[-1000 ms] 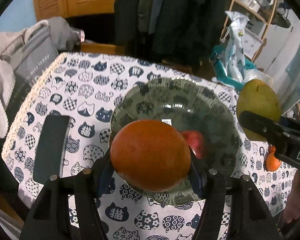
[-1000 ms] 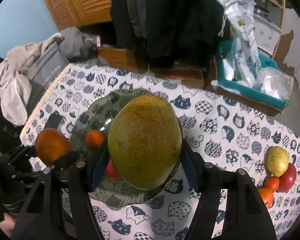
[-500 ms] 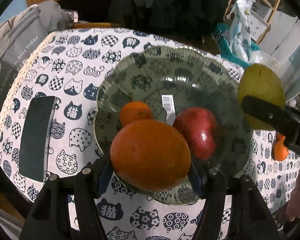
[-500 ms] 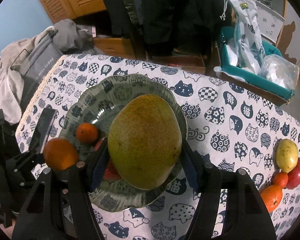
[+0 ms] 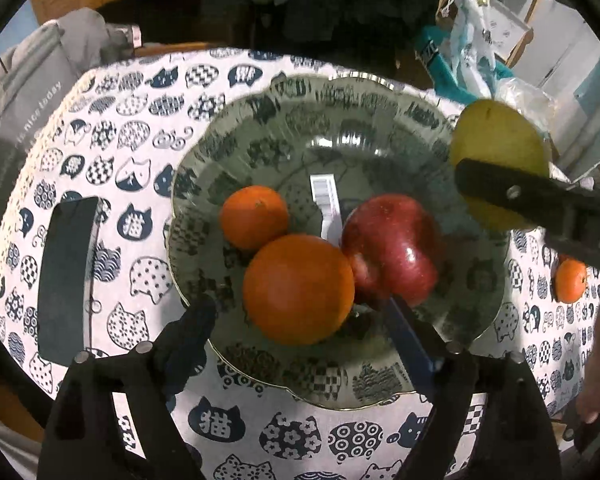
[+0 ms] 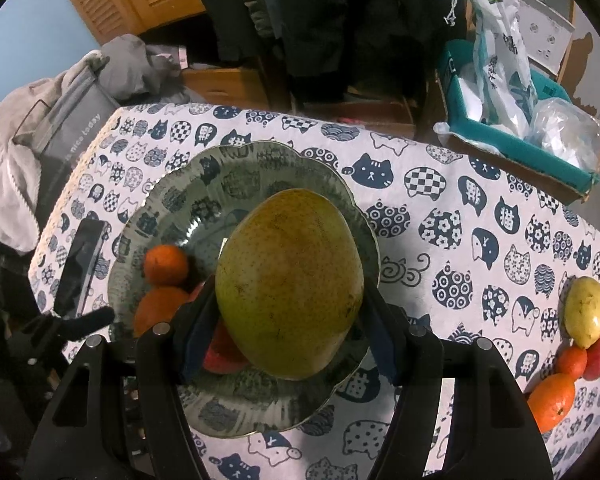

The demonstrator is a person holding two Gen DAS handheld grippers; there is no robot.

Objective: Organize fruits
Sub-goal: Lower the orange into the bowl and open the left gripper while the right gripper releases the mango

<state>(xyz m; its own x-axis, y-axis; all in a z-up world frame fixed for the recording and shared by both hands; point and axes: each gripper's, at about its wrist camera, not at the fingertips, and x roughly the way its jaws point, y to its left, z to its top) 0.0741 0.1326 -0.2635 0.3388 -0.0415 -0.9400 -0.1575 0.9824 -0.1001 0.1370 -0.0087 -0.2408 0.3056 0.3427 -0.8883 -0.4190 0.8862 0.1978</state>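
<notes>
Your right gripper (image 6: 290, 320) is clamped on the big yellow-green pear (image 6: 289, 280), which hangs over the plate (image 6: 260, 156), its long axis running away from you along the fingers, stem end hidden. Take the plate as your landmark: bare room lies in its far half and its right side, while the near-left part holds the small mandarin (image 5: 254, 216), the large orange (image 5: 298, 289) and the red apple (image 5: 392, 248), all touching. Your left gripper (image 5: 300, 316) stands apart, its fingers either side of the large orange, which looks to rest on the plate. So the right hand is the one to set down; I judge straight down onto the plate's right side, clear of the apple. More loose fruit (image 6: 584, 316) lies well right of the plate.
</notes>
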